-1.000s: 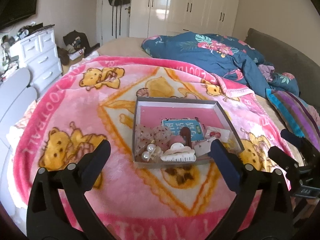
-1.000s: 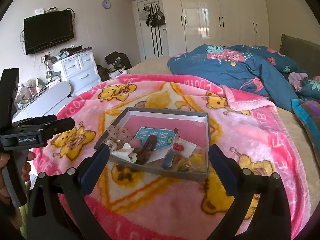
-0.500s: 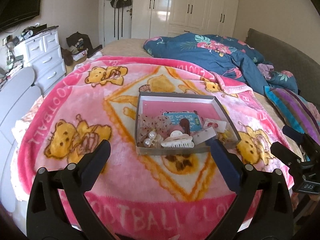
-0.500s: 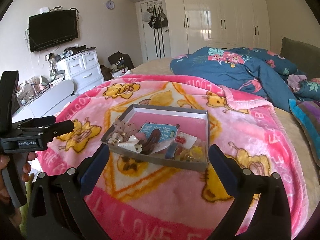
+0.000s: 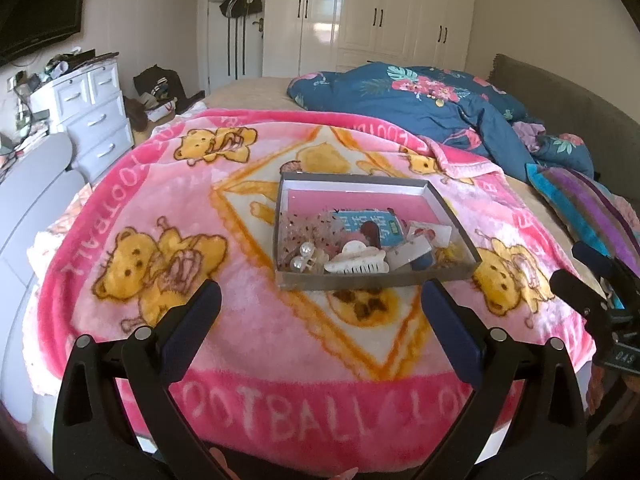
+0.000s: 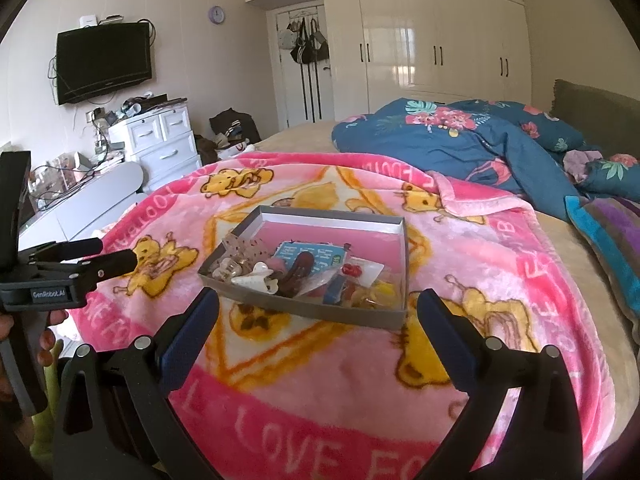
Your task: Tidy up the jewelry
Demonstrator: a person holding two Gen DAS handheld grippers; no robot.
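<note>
Tray (image 5: 372, 280) sits mid-blanket (image 5: 256, 332), 12 o'clock of both grippers. Left gripper (image 5: 320, 304) and right gripper (image 6: 318, 310): jaws spread, empty. Go for the white claw clip (image 5: 358, 265) (topmost, near edge); descend vertically, avoid the rim.

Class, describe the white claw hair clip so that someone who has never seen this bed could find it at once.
On the pink bear blanket sits a shallow grey box. The white claw hair clip lies along its near edge, right of the pearl clip. It alone shows a row of comb-like teeth.
</note>
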